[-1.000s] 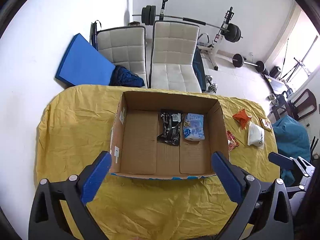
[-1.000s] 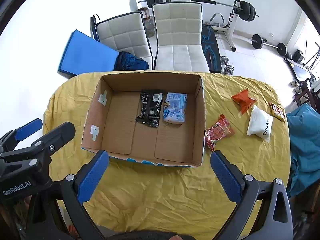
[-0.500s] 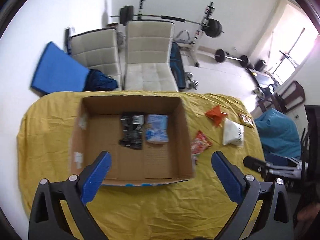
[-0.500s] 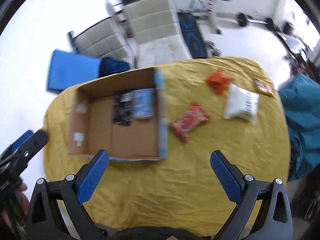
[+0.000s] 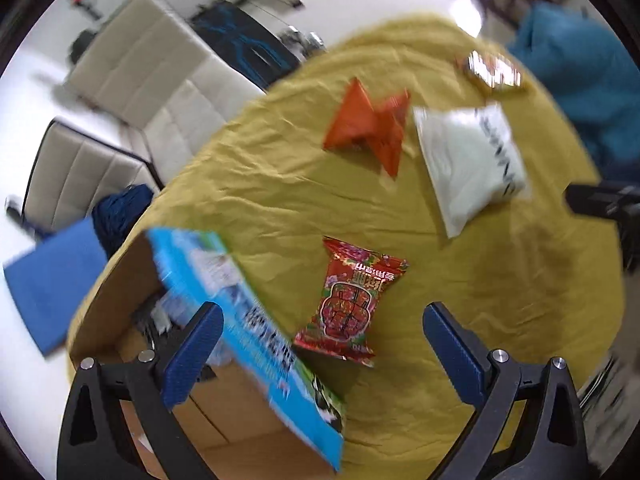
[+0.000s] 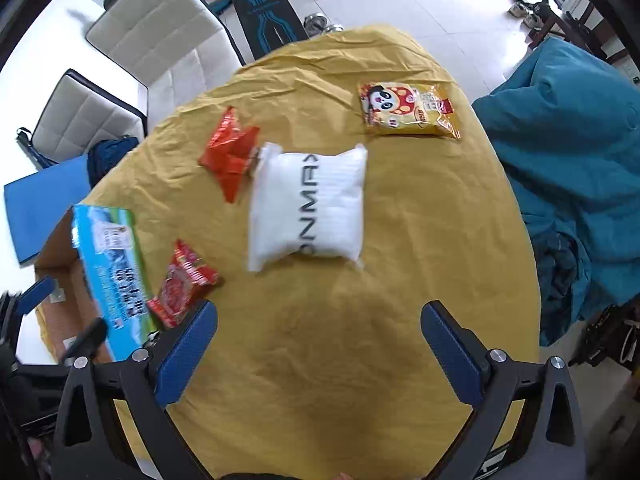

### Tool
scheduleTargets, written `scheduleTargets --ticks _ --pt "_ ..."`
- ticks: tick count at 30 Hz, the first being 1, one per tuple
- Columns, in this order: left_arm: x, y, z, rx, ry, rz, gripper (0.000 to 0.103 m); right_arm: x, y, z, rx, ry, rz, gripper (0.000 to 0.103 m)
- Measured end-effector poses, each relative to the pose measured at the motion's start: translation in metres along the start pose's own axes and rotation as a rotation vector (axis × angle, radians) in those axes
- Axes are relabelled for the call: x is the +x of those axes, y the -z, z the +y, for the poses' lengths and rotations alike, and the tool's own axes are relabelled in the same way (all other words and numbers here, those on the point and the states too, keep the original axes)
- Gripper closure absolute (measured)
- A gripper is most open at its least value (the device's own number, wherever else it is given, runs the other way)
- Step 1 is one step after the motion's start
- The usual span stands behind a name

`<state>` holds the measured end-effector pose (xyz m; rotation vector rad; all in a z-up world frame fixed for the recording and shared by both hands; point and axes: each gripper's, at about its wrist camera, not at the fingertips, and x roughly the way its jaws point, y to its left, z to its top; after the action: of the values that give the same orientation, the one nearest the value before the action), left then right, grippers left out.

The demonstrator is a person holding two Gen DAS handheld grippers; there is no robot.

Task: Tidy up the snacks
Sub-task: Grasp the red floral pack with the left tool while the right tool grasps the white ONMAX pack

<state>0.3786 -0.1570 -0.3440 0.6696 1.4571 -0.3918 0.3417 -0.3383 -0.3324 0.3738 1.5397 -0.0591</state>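
Snacks loose: red packet [image 5: 349,303] at 12 o'clock of spread, empty left gripper [image 5: 320,344]; right gripper [image 6: 318,344] likewise spread, empty. Risk: snagging cardboard box [image 5: 256,344] wall at 9.

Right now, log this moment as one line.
left gripper: open, over red snack packet | right gripper: open, facing white pouch | cardboard box: left

Bench under yellow cloth [image 6: 400,280]: box [image 6: 108,272] left; red packet [image 6: 182,286], orange packet [image 6: 230,152], white bag [image 6: 308,204], panda packet [image 6: 408,110] right.

walls: white | floor: pale tiles [image 6: 420,4] | seating: two cream padded chairs [image 6: 156,24] (side by side) | table: yellow cloth [image 6: 420,240] | right: teal beanbag [image 6: 580,160]
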Motion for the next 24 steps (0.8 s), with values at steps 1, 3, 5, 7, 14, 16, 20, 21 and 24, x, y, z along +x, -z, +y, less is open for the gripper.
scheduleTargets --ticks 1,3,5,7,14,16,20,21,24 --pt "0.014 -0.008 -0.007 0.042 -0.026 0.035 0.001 0.006 -0.004 -0.003 -0.002 0.007 0.010 0.000" --pt "0.049 -0.019 -0.023 0.133 -0.048 0.125 0.001 0.015 -0.011 -0.009 -0.015 0.009 0.029 0.000" --pt "0.077 -0.023 -0.034 0.181 -0.044 0.207 0.001 0.023 -0.016 -0.014 -0.023 0.006 0.045 0.000" --pt "0.102 -0.022 -0.042 0.232 -0.032 0.300 0.001 0.027 -0.018 -0.018 -0.030 -0.001 0.050 0.000" --pt "0.138 -0.015 -0.026 0.056 0.079 0.399 0.049 0.045 -0.033 -0.026 -0.022 -0.014 0.071 0.000" --pt "0.133 -0.018 -0.013 -0.051 0.121 0.368 0.054 0.051 -0.039 -0.025 -0.010 -0.037 0.073 0.000" --pt "0.124 -0.022 0.007 -0.213 0.213 0.314 0.055 0.059 -0.051 -0.024 0.005 -0.069 0.074 0.000" --pt "0.123 -0.022 0.008 -0.230 0.231 0.306 0.055 0.059 -0.054 -0.027 0.015 -0.067 0.070 0.000" --pt "0.119 -0.022 0.020 -0.305 0.230 0.269 0.058 0.055 -0.063 -0.039 0.039 -0.065 0.060 0.000"
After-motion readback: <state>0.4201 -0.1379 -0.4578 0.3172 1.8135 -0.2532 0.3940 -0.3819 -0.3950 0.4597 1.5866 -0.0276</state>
